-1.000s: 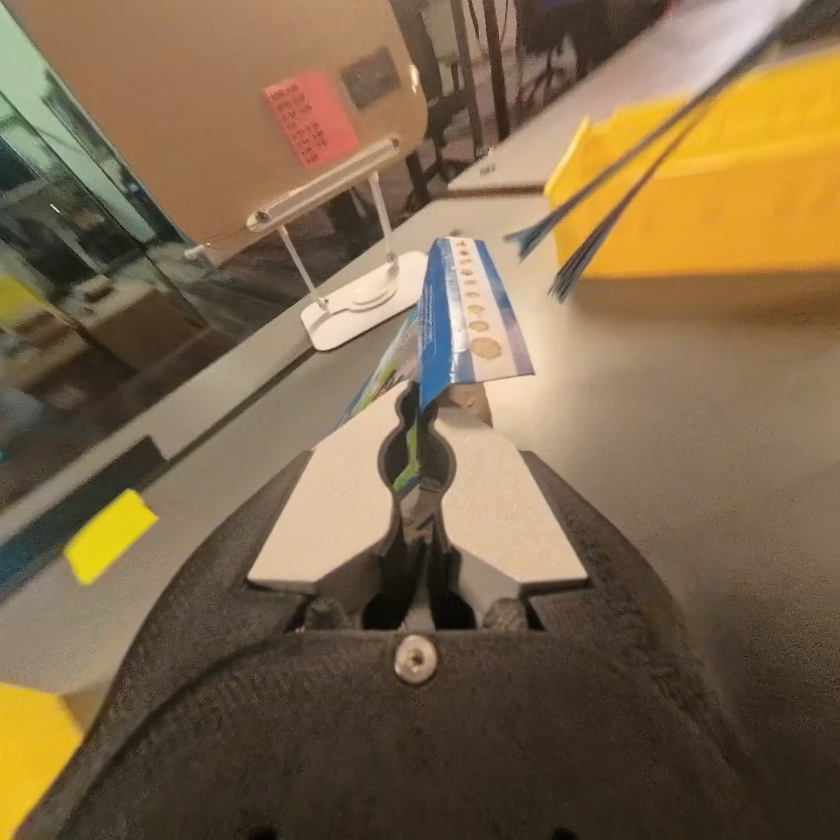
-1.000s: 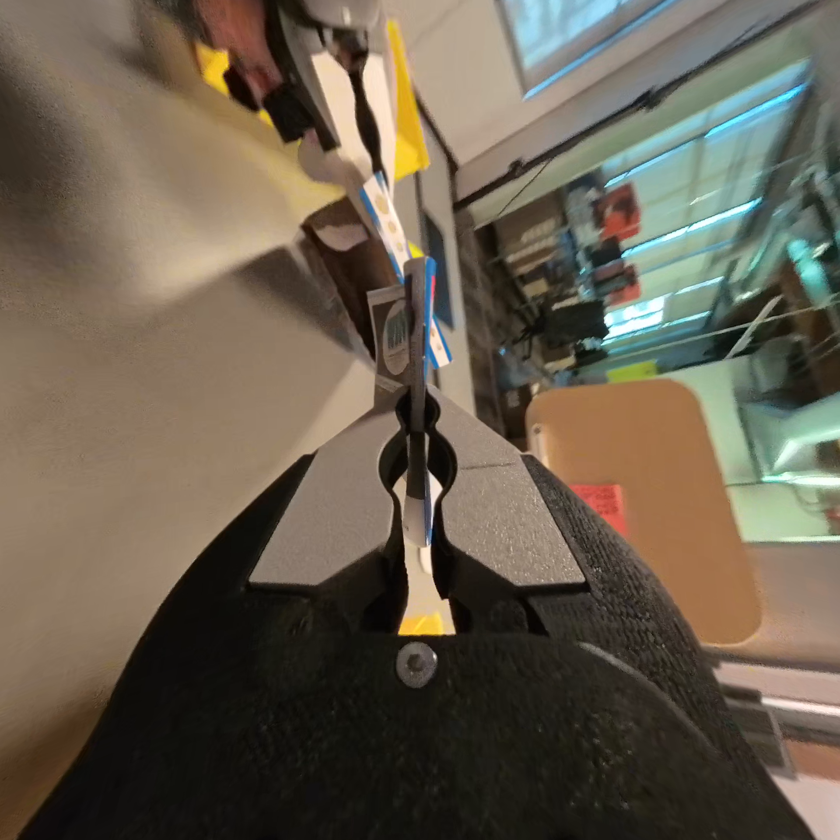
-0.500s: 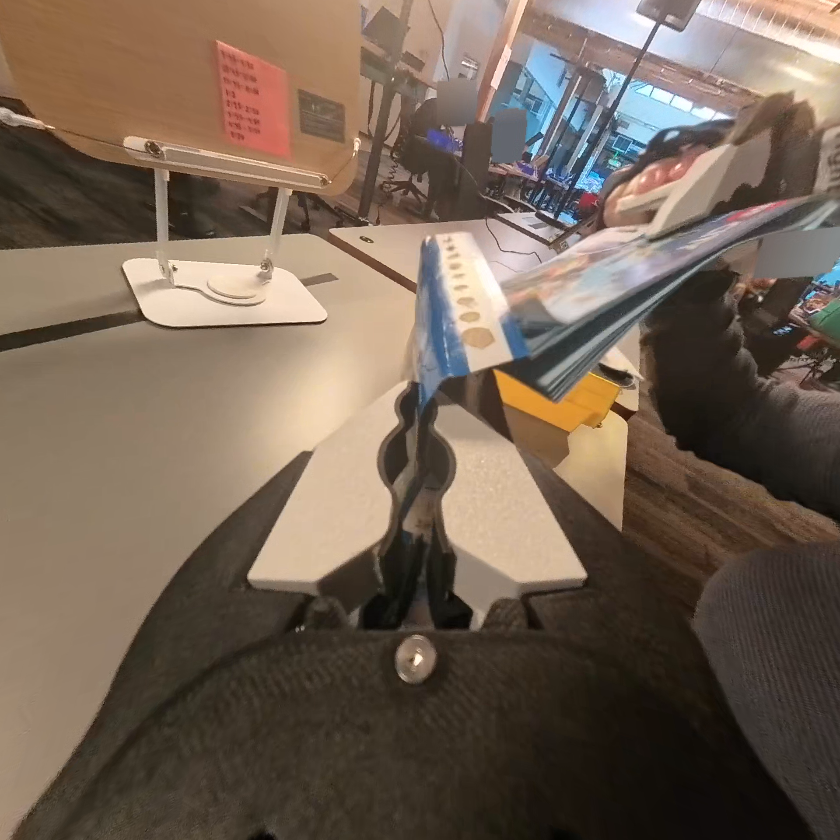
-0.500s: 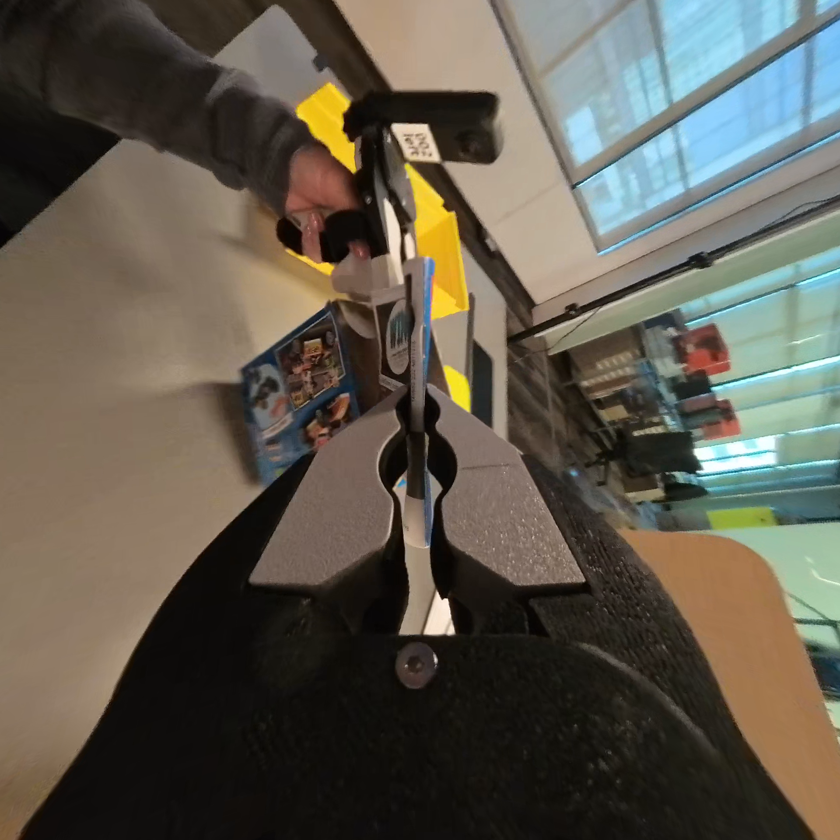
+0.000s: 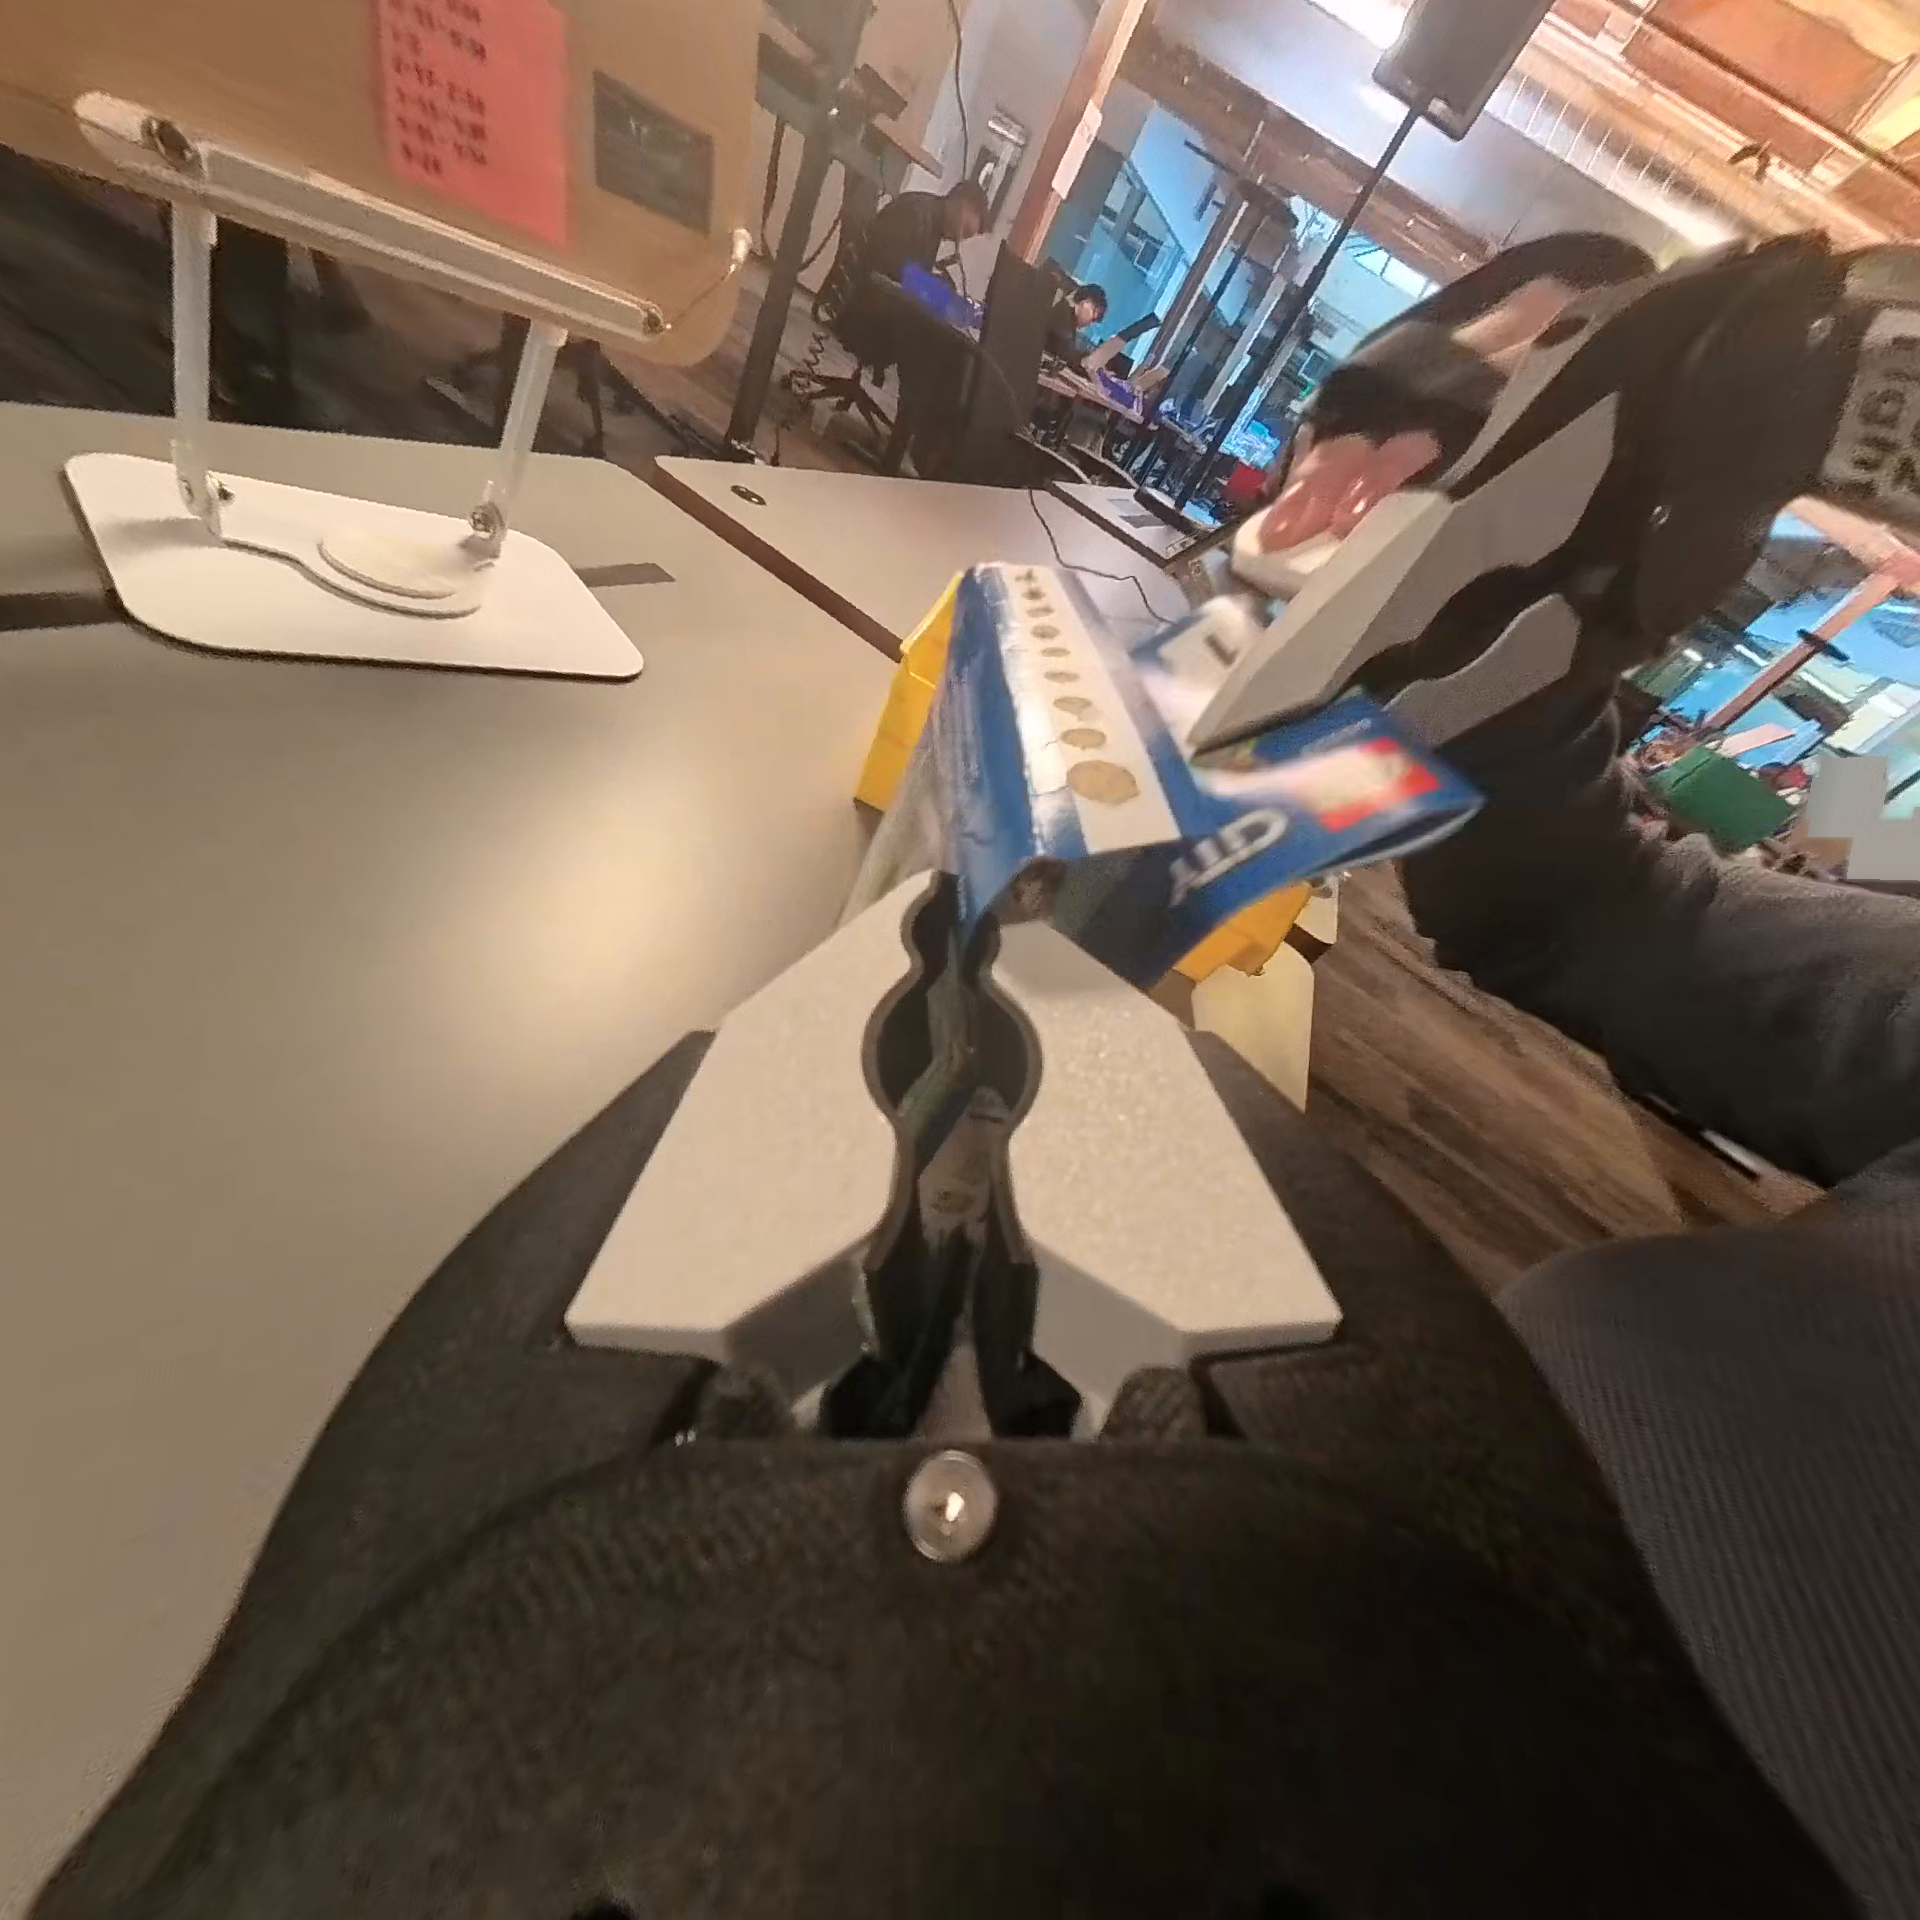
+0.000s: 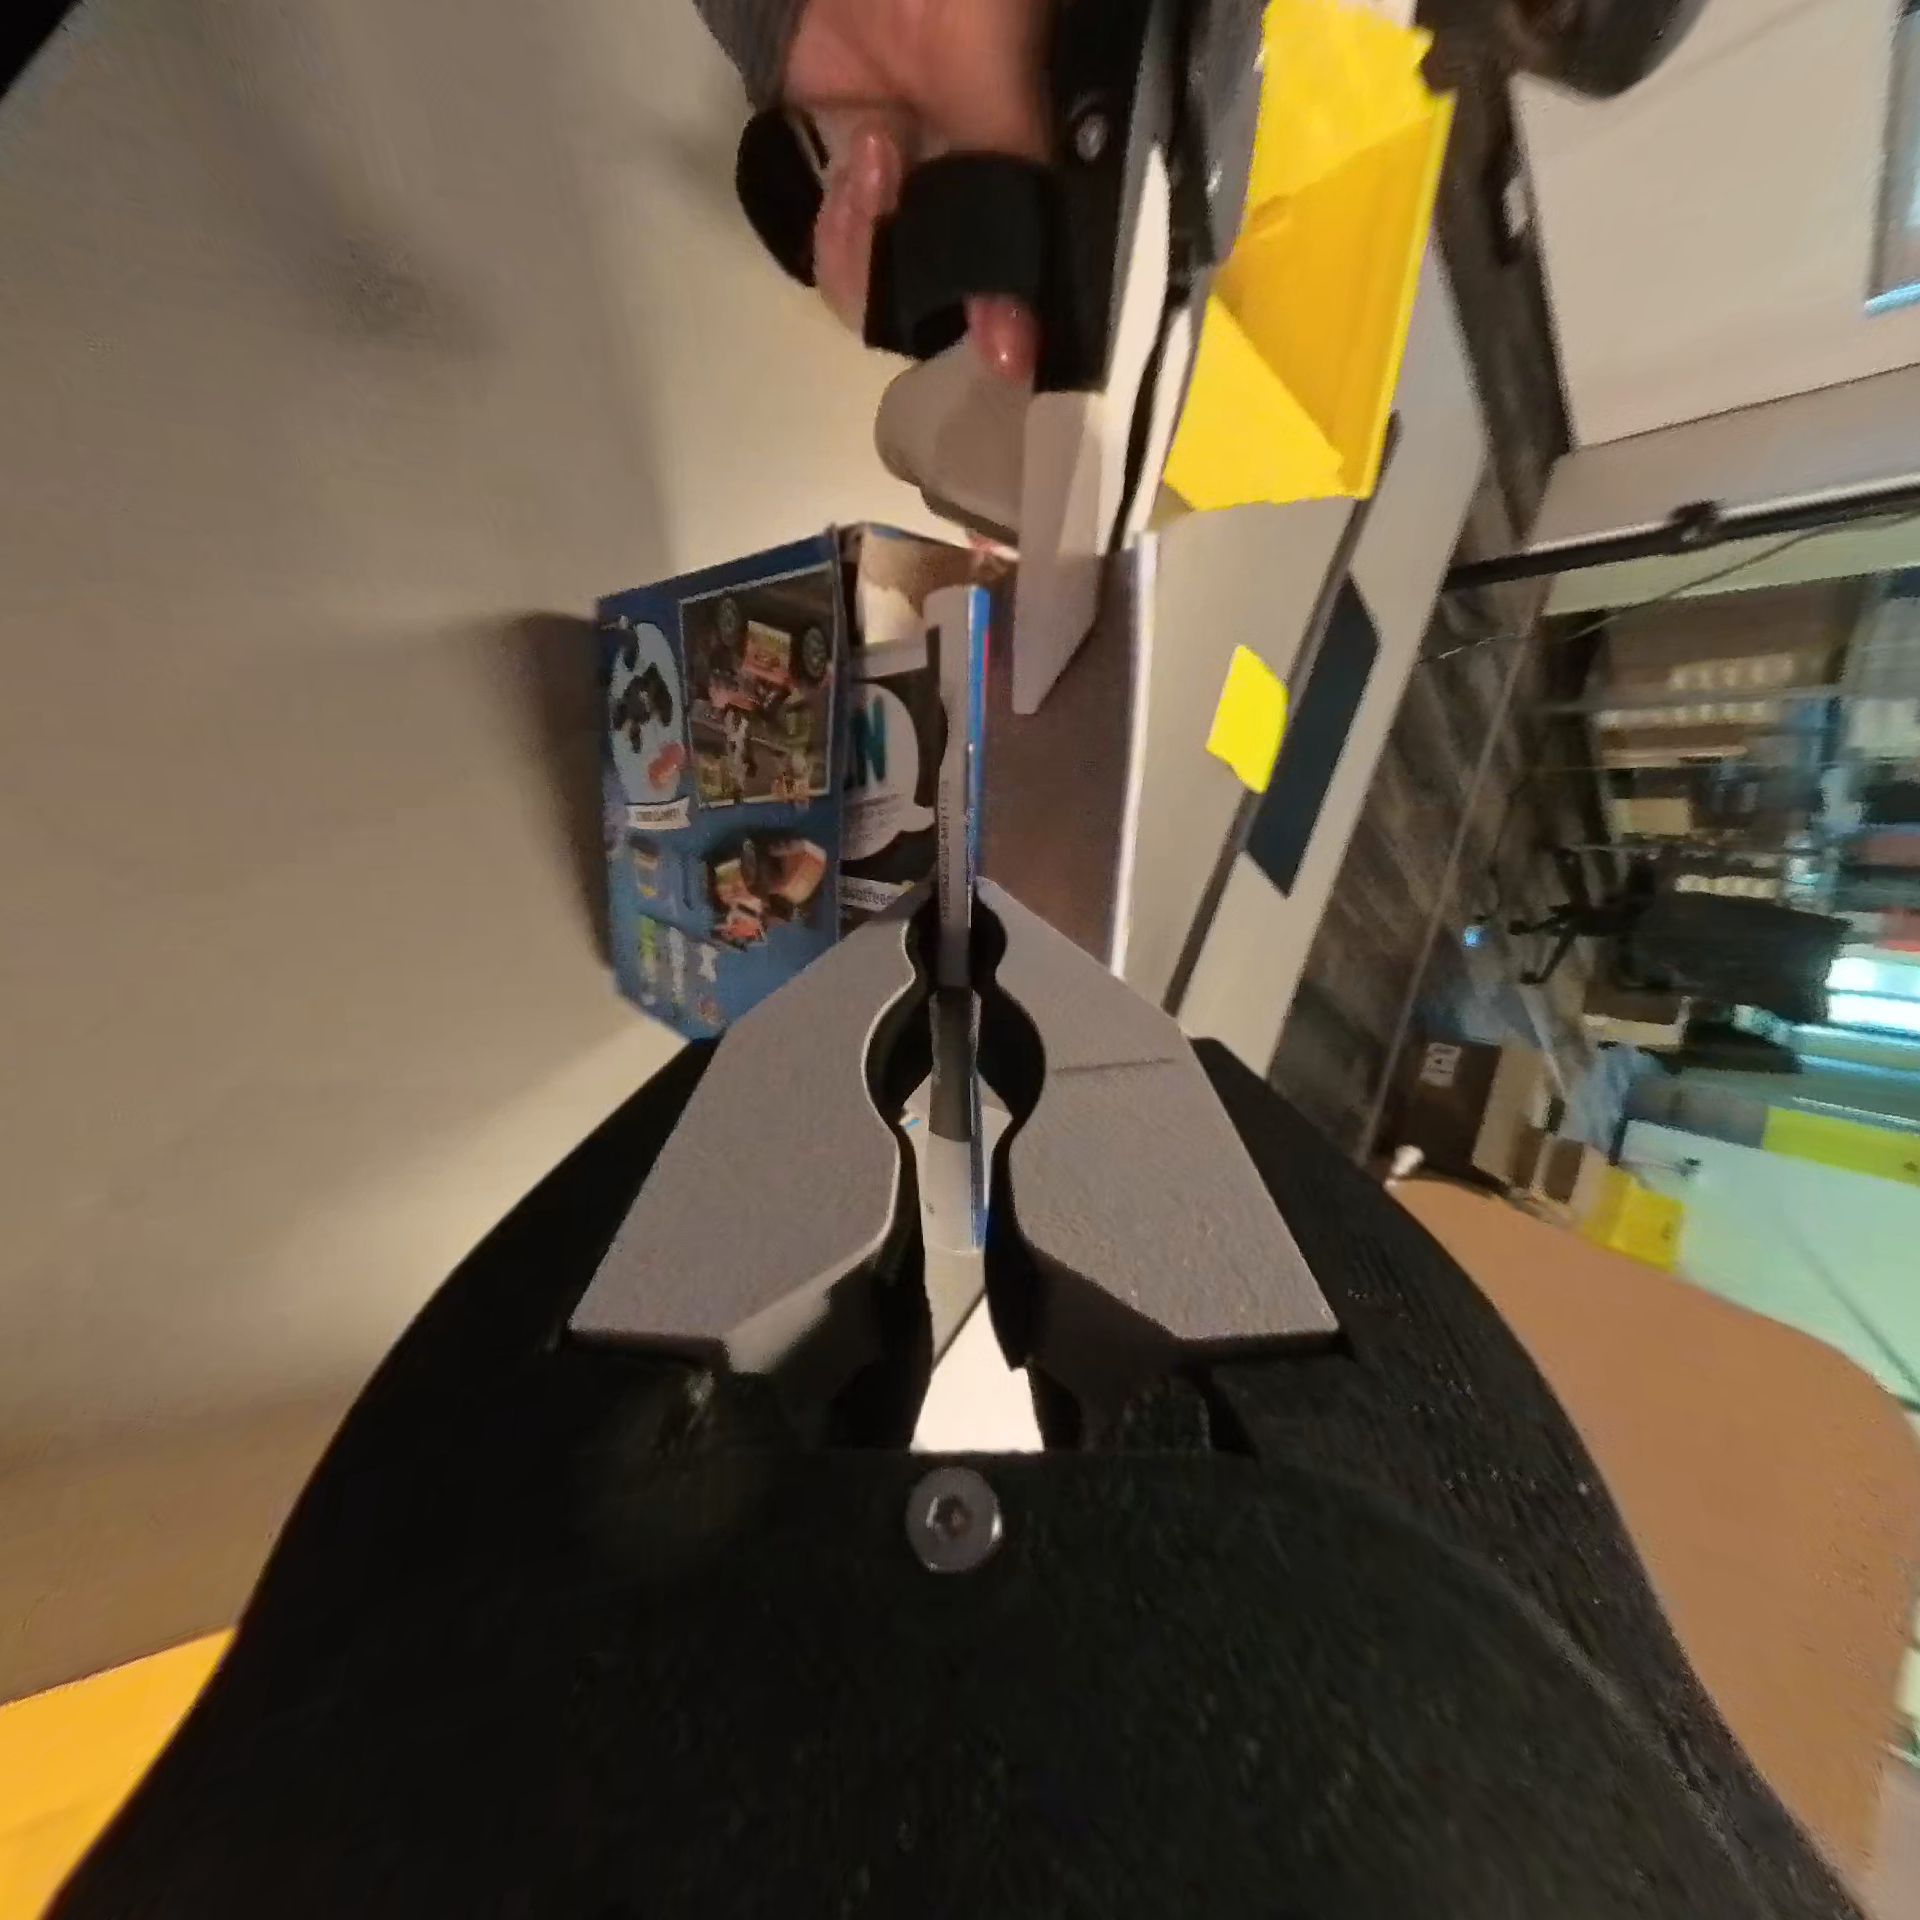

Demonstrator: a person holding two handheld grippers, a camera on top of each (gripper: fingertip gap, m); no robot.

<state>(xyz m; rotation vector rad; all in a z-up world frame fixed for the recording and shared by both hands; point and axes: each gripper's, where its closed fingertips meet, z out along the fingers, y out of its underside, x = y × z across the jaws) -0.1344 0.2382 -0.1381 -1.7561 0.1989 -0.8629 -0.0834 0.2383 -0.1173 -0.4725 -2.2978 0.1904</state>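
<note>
A blue printed cardboard box [image 5: 1049,748] is held in the air between both grippers. My left gripper [image 5: 971,914] is shut on one thin panel edge of it, which runs back between the pads. My right gripper [image 6: 951,904] is shut on another thin flap of the same box [image 6: 717,790], seen edge-on. In the left wrist view the right gripper [image 5: 1247,727] clamps the blue flap at the upper right. In the right wrist view the left gripper's pale fingers [image 6: 1049,582] sit on the box's far edge, with a hand [image 6: 894,62] behind. The box's brown inside shows.
A grey table [image 5: 312,935] lies below. A yellow bin [image 5: 904,717] stands behind the box, also in the right wrist view [image 6: 1320,312]. A white stand base [image 5: 343,592] carries a wooden board [image 5: 260,135] at the back left. Yellow tape [image 6: 1247,727] marks the table edge. Left tips to right tips: about 6 cm.
Both grippers stayed shut on the box and swung with it. The right gripper came nearer the left one, and the box's printed side turned more fully into the right wrist view.
</note>
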